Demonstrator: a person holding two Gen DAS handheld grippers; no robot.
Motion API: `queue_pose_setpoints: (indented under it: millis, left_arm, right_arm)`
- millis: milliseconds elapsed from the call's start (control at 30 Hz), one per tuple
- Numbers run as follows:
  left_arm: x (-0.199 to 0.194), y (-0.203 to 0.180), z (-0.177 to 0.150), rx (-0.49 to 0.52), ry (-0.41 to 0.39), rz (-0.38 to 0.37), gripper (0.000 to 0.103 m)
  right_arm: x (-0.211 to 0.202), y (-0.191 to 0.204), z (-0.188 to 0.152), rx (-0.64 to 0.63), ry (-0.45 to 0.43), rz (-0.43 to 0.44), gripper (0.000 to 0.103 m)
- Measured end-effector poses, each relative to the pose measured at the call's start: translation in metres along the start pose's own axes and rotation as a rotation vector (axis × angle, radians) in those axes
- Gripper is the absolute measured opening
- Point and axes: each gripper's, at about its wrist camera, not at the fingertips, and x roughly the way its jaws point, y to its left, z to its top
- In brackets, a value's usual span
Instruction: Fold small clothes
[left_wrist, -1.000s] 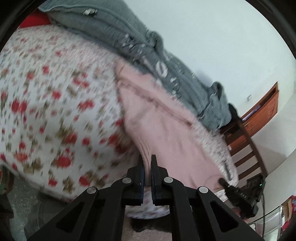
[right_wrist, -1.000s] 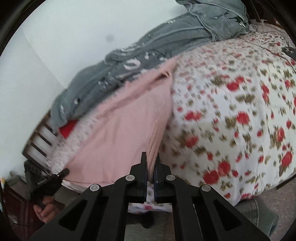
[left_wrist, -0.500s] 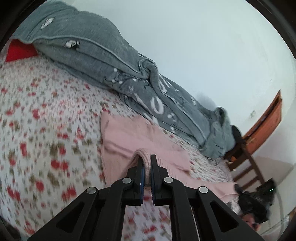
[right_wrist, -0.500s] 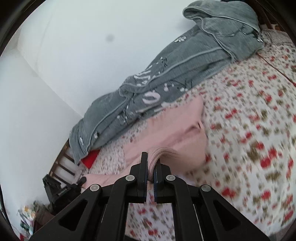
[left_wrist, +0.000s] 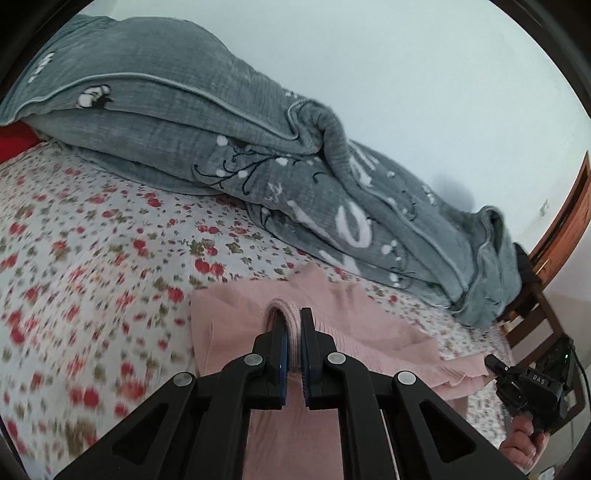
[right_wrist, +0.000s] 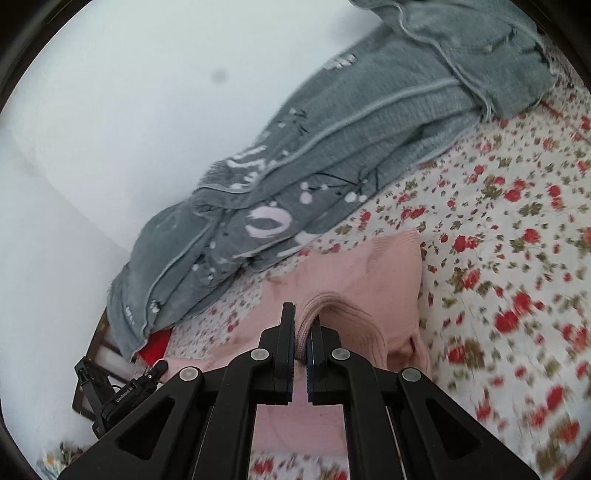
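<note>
A pink knit garment (left_wrist: 354, 325) lies on the flowered bed sheet (left_wrist: 92, 258); it also shows in the right wrist view (right_wrist: 373, 273). My left gripper (left_wrist: 291, 325) is shut on a ribbed edge of it, held above the rest of the cloth. My right gripper (right_wrist: 303, 325) is shut on another ribbed edge of the same garment. The part under each gripper is hidden by the black fingers. The right gripper also shows at the lower right of the left wrist view (left_wrist: 532, 384), and the left gripper at the lower left of the right wrist view (right_wrist: 125, 391).
A bunched grey blanket (left_wrist: 258, 147) with white print lies along the white wall behind the garment; it also shows in the right wrist view (right_wrist: 332, 140). A red cushion (left_wrist: 14, 144) peeks out under it. A wooden chair (left_wrist: 532, 310) stands past the bed's end.
Both grippers have carried the pinched pink edges forward over the garment toward the blanket. The garment now lies doubled over on the sheet, and the view sits higher above the bed.
</note>
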Motion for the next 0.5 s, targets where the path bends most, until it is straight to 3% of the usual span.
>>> queue_pose_setpoints:
  millis: [200,300,367,433,500]
  left_arm:
    - [0.054,0.02,0.011,-0.052,0.082,-0.009,0.007]
    - [0.075,0.029,0.015,-0.063,0.131,0.003,0.01]
    - [0.082,0.034,0.02,-0.065,0.145,0.033,0.019]
    - [0.079,0.036,0.023,-0.049,0.114,0.057,0.042]
    - [0.076,0.035,0.028,-0.021,0.086,0.055,0.047]
  right_arm:
    - [0.071,-0.021,0.018,-0.021,0.082,-0.11,0.005]
    - [0.093,-0.029,0.025,-0.028,0.102,-0.127,0.011]
    - [0.102,-0.03,0.03,-0.051,0.113,-0.142,0.014]
    - [0.103,-0.027,0.034,-0.098,0.111,-0.159,0.02]
    - [0.101,-0.022,0.037,-0.163,0.087,-0.183,0.033]
